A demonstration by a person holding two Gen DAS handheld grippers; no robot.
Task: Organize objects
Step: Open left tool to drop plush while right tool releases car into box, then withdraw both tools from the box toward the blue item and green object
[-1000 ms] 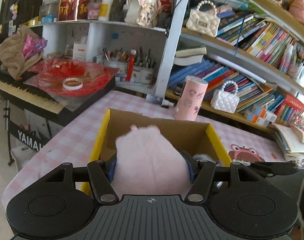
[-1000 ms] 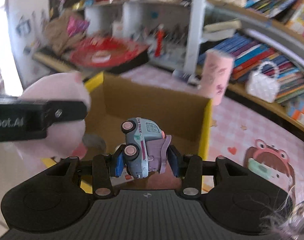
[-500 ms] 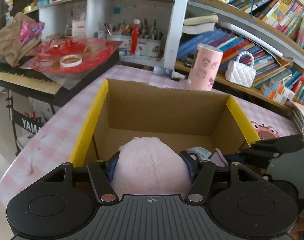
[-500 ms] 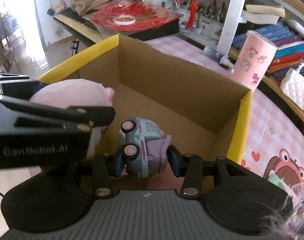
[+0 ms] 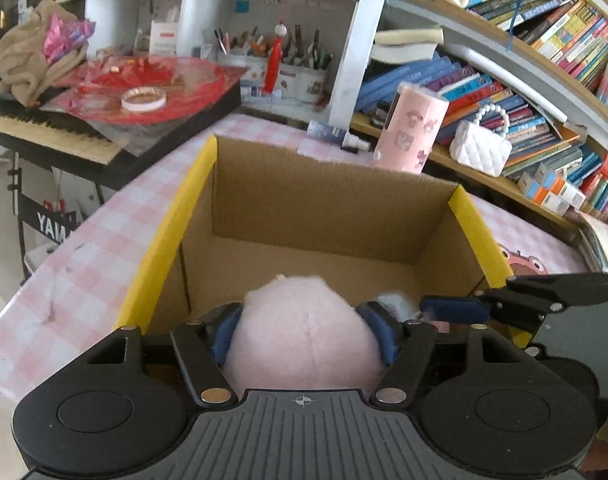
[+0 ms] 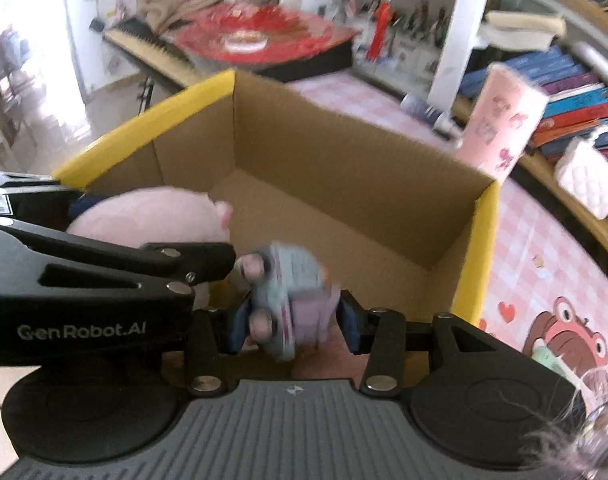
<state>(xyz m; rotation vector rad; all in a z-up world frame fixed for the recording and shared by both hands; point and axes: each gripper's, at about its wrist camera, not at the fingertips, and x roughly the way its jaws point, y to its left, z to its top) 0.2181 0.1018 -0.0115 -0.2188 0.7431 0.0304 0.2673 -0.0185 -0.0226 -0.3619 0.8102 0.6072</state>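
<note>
Your left gripper (image 5: 304, 334) sits low inside the near end of the cardboard box (image 5: 327, 200). Its jaws are opening, with the pink plush toy (image 5: 302, 336) between them; the blue pads (image 5: 377, 330) still lie against the plush's sides.

Your right gripper (image 6: 292, 322) is just beside it, over the same near end. Its fingers are set fairly narrow and hold the small blue-and-lilac toy car (image 6: 290, 300), which sits tilted, wheels toward the left pad. The car is blurred, so its finer detail cannot be read. In the right wrist view the plush (image 6: 152, 216) shows to the left of the car, behind the left gripper's black finger.

Box: brown inside, yellow along the top edges, floor bare beyond the two toys. It stands on the pink checked tablecloth (image 5: 84, 264).

Beyond the far wall of the box: an upright pink patterned cylinder (image 5: 409, 132), near a small bottle lying on its side (image 5: 335, 136).

Further back: a white quilted handbag (image 5: 481, 148) on the bookshelf, and a keyboard (image 5: 44, 128) at left carrying a red disc.
</note>
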